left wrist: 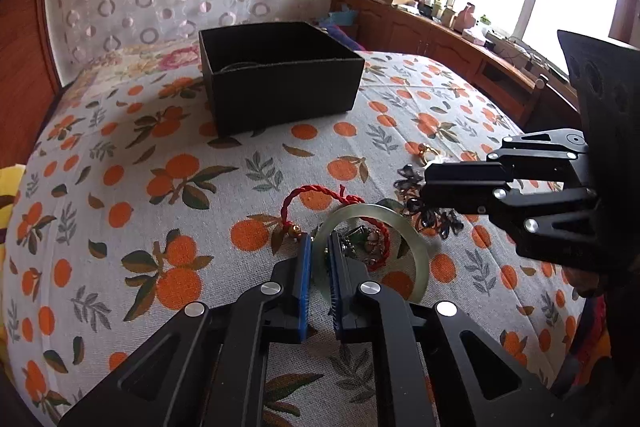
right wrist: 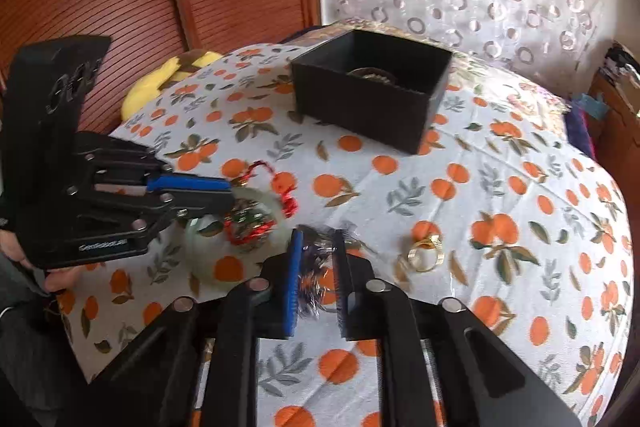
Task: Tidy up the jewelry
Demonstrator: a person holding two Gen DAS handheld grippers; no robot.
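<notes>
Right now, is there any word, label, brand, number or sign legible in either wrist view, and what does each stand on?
"GenRobot.AI", roughly, in small white letters: on the black body of the left gripper, seen from the right wrist view; blurred, so the spelling is uncertain.
No other text: none shows on the black box, the orange-print cloth, the green bangle or the gold ring.

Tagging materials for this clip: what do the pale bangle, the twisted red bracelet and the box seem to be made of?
Pale green bangle: looks like polished jade or glass, translucent and glossy.
Red bracelet: twisted cord, matte, with a small gold-coloured bell.
Black box: probably matte cardboard; thin walls, raw-looking rim.
</notes>
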